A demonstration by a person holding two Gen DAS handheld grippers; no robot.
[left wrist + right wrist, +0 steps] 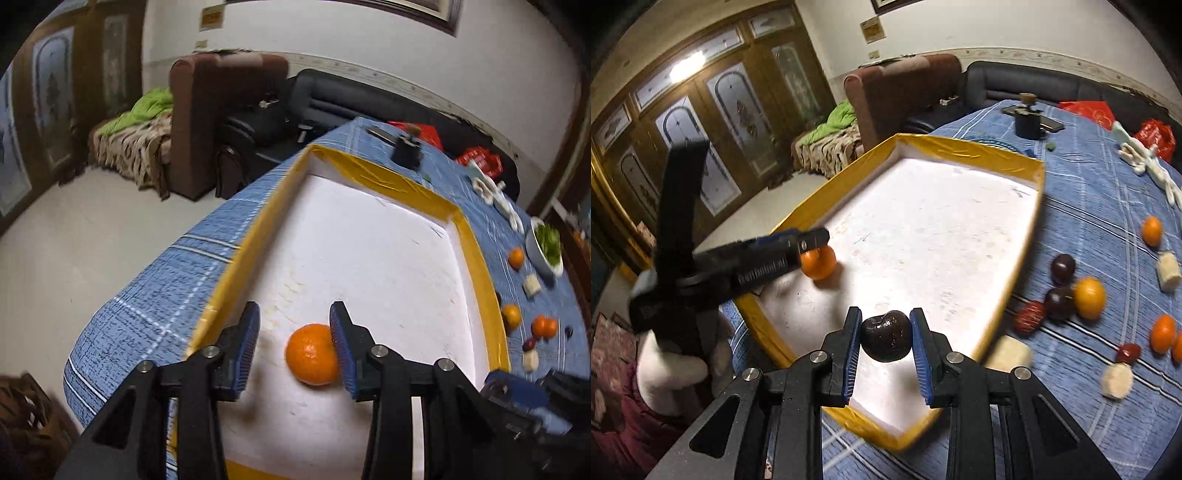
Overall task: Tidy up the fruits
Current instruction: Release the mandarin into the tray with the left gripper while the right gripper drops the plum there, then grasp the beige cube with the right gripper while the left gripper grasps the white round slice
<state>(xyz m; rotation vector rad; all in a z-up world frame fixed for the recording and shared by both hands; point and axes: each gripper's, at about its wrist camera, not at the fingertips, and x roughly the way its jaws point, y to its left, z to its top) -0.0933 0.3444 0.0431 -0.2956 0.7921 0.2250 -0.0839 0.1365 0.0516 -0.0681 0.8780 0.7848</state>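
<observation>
Two blue-padded fingers of the left gripper point(293, 343) stand spread wide over the white floor of the yellow-rimmed tray point(373, 170), in the left wrist view. An orange point(312, 353) lies on that floor, touching the right finger only, with a clear gap to the left one. At the lower right corner the right gripper point(517, 395) shows only as a blurred, cut-off dark shape. Loose fruits point(511, 314) lie on the blue checked desk point(166, 280) beyond the rim.

From the right wrist, the right gripper's fingers clamp a dark round fruit point(885, 336) above the tray's near end. Here the left gripper comes in from the left, tilted down toward the orange, its tip hiding part of it. Dark plums point(1059, 284) near the rim are plain in this view only.
</observation>
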